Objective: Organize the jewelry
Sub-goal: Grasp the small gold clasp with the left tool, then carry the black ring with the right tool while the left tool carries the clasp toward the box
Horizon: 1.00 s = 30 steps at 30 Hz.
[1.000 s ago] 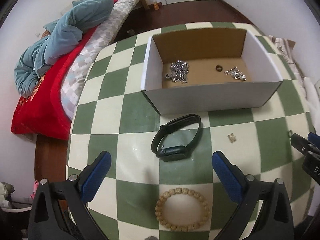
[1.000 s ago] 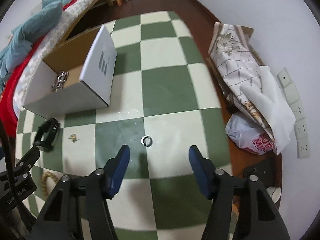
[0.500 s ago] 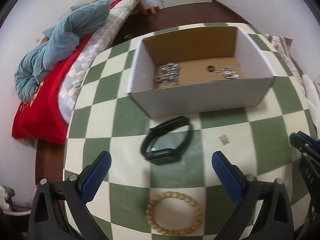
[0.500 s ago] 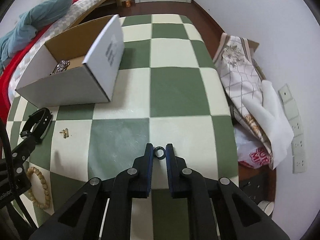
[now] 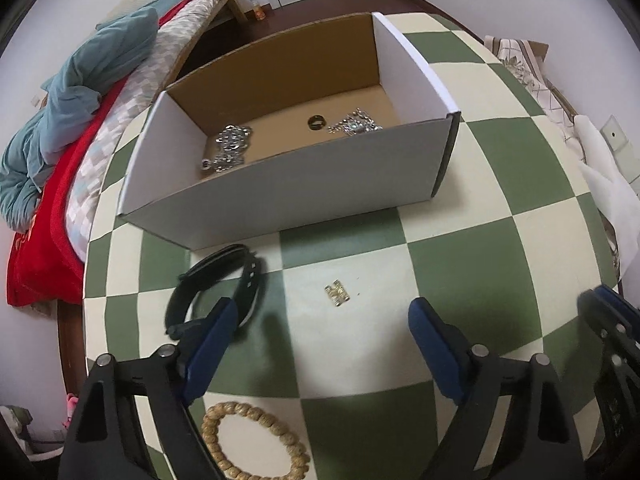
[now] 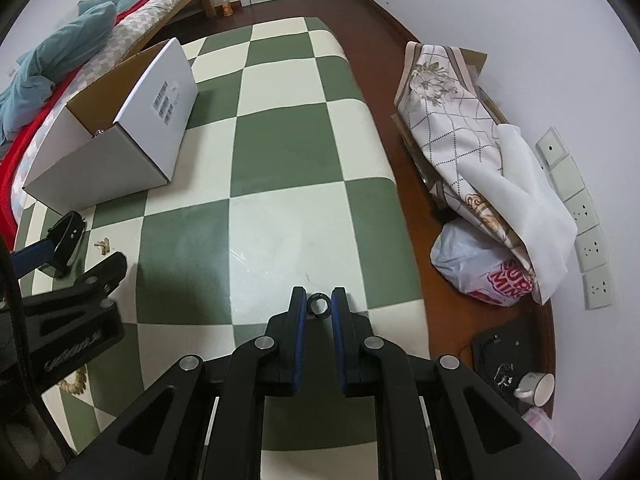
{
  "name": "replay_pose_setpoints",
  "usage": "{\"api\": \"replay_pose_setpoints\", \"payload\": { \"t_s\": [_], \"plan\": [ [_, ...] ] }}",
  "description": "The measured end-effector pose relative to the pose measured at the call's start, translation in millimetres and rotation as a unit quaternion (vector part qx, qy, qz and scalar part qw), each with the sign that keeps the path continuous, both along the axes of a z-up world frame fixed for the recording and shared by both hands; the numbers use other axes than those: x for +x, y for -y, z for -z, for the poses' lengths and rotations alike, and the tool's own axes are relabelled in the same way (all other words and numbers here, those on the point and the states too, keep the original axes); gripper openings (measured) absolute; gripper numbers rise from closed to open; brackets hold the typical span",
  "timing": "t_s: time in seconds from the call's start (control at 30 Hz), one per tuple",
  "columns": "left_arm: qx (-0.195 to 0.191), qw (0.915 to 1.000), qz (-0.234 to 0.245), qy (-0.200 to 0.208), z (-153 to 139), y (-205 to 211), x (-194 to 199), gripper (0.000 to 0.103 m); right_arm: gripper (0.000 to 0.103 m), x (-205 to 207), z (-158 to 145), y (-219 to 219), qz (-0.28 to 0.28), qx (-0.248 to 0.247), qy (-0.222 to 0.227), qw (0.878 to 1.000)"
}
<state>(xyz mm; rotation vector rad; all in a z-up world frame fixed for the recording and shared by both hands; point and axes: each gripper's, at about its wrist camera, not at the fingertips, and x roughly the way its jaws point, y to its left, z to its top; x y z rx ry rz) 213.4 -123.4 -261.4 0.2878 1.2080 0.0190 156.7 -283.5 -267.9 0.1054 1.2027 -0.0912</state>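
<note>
- The right gripper [image 6: 319,305] is pinching a small dark ring [image 6: 319,304] between its blue pads, above the near edge of the checked tablecloth [image 6: 280,152].
- The left gripper [image 5: 320,336] is hanging with its jaws spread wide and carrying nothing, over the cloth between the black wristband [image 5: 218,288] and a small gold clasp-like piece [image 5: 337,293]; a wooden bead bracelet [image 5: 254,444] is lying nearer the camera.
- The white cardboard box [image 5: 296,184] is sitting well to the right gripper's left, already holding silver chains [image 5: 231,148], another dark ring [image 5: 316,122] and a silver cluster [image 5: 354,125].
- The ring is gripped by very little, so squeezing steadily matters, I judge.
- Carrying it level over the box's near wall, then lowering before parting the pads, should keep it from bouncing out.
</note>
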Motion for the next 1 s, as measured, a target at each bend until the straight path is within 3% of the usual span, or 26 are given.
{"api": "replay_pose_setpoints", "payload": {
  "t_s": [0.17, 0.27, 0.33, 0.4, 0.63, 1.0],
  "plan": [
    [-0.016, 0.9999, 0.005, 0.005, 0.5, 1.1, 5.9, 0.068, 0.013, -2.3, 0.4, 5.1, 0.006, 0.002, 0.0, 1.0],
    [-0.031, 0.9994, 0.014, 0.004, 0.0, 3.3, 7.6, 0.041, 0.013, -2.4, 0.5, 7.0, 0.008, 0.003, -0.001, 1.0],
    [-0.039, 0.999, 0.02, -0.002, 0.8, 4.7, 8.5, 0.017, 0.013, -2.0, 0.6, 7.0, 0.009, 0.003, -0.002, 1.0],
    [-0.04, 0.9989, 0.026, -0.005, 0.9, 7.3, 8.6, 0.006, 0.013, -1.7, 0.6, 6.5, 0.008, 0.0, -0.002, 1.0],
    [-0.055, 0.9981, 0.029, -0.002, -2.2, 3.3, 1.7, 0.003, 0.013, -2.4, 0.3, 6.0, 0.013, 0.007, -0.002, 1.0],
    [-0.081, 0.9962, 0.02, 0.024, -34.2, -15.8, -14.3, 0.003, 0.013, -4.0, -24.6, -2.0, 0.008, 0.024, 0.023, 0.999]
  ]
}}
